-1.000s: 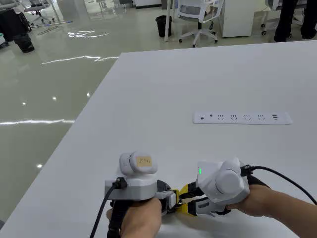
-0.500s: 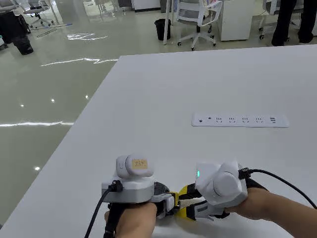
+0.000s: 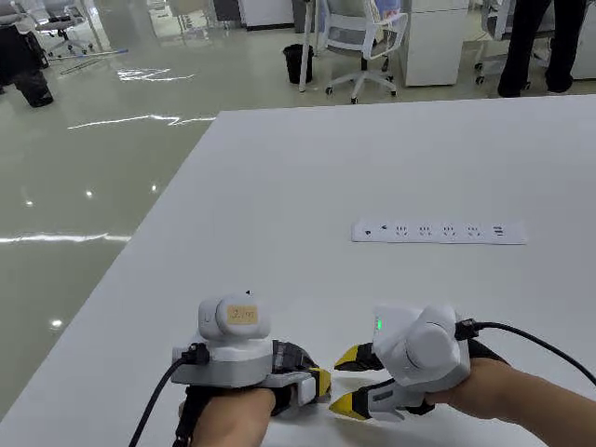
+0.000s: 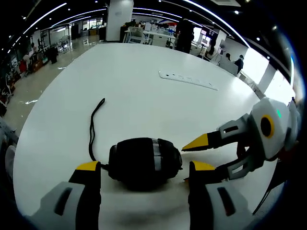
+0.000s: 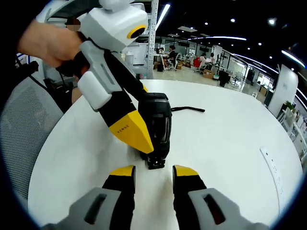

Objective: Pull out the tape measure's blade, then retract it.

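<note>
Open-plan office, white worktop (image 3: 372, 168). My left gripper (image 4: 145, 166) has its fingers clamped on the black rounded tape measure (image 4: 139, 155), low on the worktop. My right gripper (image 5: 153, 170) has its fingers apart and empty, just short of the blade hook (image 5: 156, 164). No blade is out, so I judge the pull is either pending or already finished.

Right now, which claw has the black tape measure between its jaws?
The left gripper: the tape measure sits between its jaws, while the right gripper is spread open and empty.
</note>
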Demonstrator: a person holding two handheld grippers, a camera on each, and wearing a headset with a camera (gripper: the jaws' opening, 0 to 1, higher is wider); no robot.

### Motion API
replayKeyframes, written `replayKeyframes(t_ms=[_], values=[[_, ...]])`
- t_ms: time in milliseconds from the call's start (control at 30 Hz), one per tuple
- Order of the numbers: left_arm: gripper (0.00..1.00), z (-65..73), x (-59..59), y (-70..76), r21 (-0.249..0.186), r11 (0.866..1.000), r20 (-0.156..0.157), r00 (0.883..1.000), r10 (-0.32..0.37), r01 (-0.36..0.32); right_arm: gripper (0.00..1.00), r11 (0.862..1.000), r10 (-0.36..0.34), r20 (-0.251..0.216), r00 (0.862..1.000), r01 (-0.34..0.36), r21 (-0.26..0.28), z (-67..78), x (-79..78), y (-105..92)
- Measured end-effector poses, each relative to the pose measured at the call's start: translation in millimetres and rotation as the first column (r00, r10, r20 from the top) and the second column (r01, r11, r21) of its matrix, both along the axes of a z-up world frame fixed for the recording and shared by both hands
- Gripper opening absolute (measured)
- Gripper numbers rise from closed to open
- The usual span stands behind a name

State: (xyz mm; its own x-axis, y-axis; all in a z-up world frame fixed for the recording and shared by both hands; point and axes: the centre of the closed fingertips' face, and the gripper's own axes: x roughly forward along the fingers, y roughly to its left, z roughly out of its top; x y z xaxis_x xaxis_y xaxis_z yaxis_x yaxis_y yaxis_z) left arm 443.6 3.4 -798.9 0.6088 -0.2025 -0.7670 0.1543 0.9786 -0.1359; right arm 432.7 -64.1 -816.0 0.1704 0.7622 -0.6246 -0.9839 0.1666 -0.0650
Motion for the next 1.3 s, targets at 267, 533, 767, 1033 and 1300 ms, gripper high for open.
replayKeyframes(t_ms=[267,533,767,1033,1300], values=[[0.75,11.9,-5.1,5.4,-0.006,0.997,0.044,0.996,-0.080,0.080,0.35,0.998,-0.067,0.001,0.998,0.067,0.020,13.6,-2.8,-13.3],[0.78,22.3,-15.3,5.2,-0.016,0.984,0.090,0.980,-0.178,0.180,0.41,0.990,-0.138,-0.017,0.990,0.139,0.025,23.9,-10.4,-25.5],[0.79,31.2,-25.8,2.3,-0.018,0.962,0.113,0.957,-0.267,0.271,0.45,0.981,-0.190,-0.009,0.982,0.191,0.033,34.5,-21.1,-38.6],[0.81,41.6,-40.0,4.4,-0.005,0.936,0.131,0.928,-0.348,0.352,0.51,0.959,-0.279,-0.014,0.960,0.280,0.051,50.7,-29.1,-57.0],[0.85,51.7,-55.1,9.4,0.008,0.914,0.149,0.903,-0.403,0.406,0.56,0.943,-0.328,-0.008,0.945,0.328,0.053,63.4,-40.8,-73.5]])
